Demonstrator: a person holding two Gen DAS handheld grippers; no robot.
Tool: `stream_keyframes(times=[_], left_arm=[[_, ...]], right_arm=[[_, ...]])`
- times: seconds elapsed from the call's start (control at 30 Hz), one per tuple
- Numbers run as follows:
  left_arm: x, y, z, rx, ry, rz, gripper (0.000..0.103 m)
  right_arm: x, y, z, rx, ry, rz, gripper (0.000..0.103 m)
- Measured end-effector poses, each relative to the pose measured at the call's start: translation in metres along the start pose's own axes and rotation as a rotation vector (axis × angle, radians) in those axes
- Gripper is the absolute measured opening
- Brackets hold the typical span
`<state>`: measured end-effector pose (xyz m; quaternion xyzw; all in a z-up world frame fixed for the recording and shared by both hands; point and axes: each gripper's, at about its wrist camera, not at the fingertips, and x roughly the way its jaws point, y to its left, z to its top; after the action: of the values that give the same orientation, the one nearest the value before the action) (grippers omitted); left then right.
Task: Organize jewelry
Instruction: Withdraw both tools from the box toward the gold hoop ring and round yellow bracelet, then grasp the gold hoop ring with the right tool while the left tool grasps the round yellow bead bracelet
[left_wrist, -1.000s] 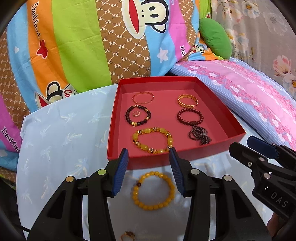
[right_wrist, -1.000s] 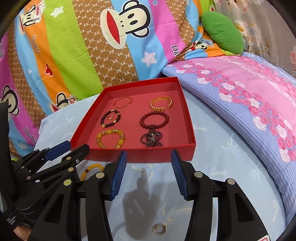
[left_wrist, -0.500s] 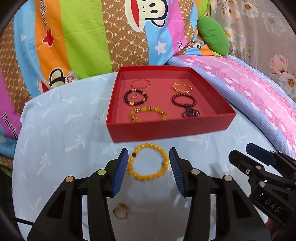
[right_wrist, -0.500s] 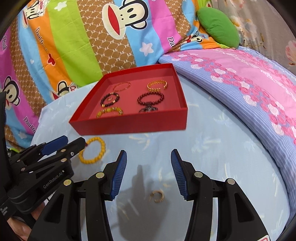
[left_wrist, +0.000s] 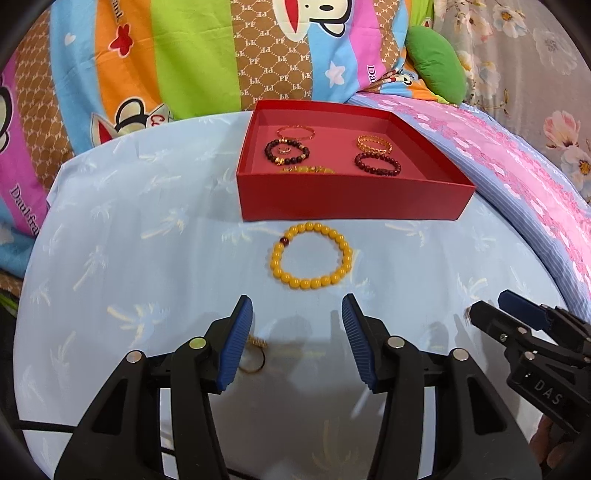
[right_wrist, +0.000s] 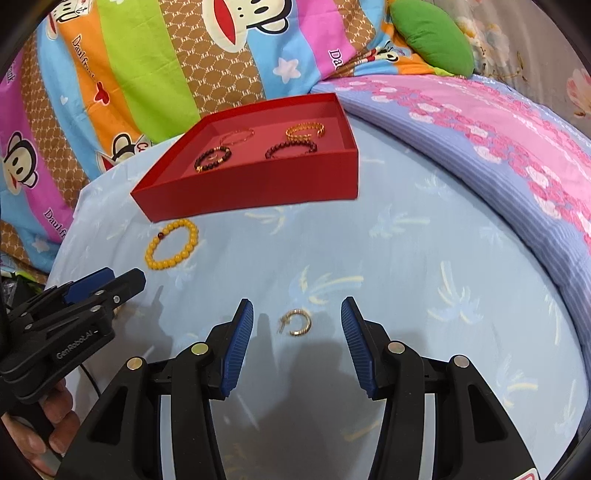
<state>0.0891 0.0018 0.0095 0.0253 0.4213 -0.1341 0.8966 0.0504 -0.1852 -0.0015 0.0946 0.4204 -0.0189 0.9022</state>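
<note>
A yellow bead bracelet (left_wrist: 312, 256) (right_wrist: 171, 243) lies on the light blue sheet just in front of the red box (left_wrist: 354, 199) (right_wrist: 258, 184). The box holds several bracelets, among them a gold bangle (left_wrist: 295, 132) and a dark red bead bracelet (left_wrist: 376, 165). My left gripper (left_wrist: 296, 306) (right_wrist: 110, 280) hovers short of the yellow bracelet, its jaws opening with nothing between them. A gold ring (left_wrist: 255, 360) lies beside its left finger, partly hidden. My right gripper (right_wrist: 297, 310) (left_wrist: 491, 310) stands open around a small gold open hoop (right_wrist: 297, 322) on the sheet, not touching it.
A striped cartoon pillow (left_wrist: 184, 55) rises behind the box, with a green cushion (left_wrist: 436, 70) at the back right. A pink-flowered quilt (right_wrist: 498, 147) banks up along the right. A hand (right_wrist: 40, 435) holds the left gripper at the lower left.
Both grippers have drawn back from the box and sunk toward the sheet. The yellow bracelet now lies ahead of the left fingers, and the gold hoop now lies between the right fingers.
</note>
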Motion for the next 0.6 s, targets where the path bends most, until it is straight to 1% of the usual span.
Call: stream_keyframes(times=[0.23,0.3,0.37,0.5,0.6], left_arm=[[-0.002,0.004,-0.008,-0.025,0.006,-0.011,0.049],[-0.001,0.004,-0.008,-0.028,0.01,-0.01,0.049],[0.002,0.004,-0.008,-0.029,0.015,-0.008,0.049],[0.005,0.004,-0.004,-0.031,0.017,-0.003,0.05],[0.008,0.004,0.001,-0.032,0.012,0.003,0.056]], right_arm=[[0.003,0.001,-0.009,-0.006,0.015,0.007,0.049],[0.004,0.002,-0.011,-0.014,0.016,0.006,0.046],[0.005,0.005,-0.011,-0.027,0.016,0.0,0.037],[0.01,0.011,-0.01,-0.063,0.016,-0.034,0.028],[0.011,0.013,-0.01,-0.078,0.014,-0.049,0.019]])
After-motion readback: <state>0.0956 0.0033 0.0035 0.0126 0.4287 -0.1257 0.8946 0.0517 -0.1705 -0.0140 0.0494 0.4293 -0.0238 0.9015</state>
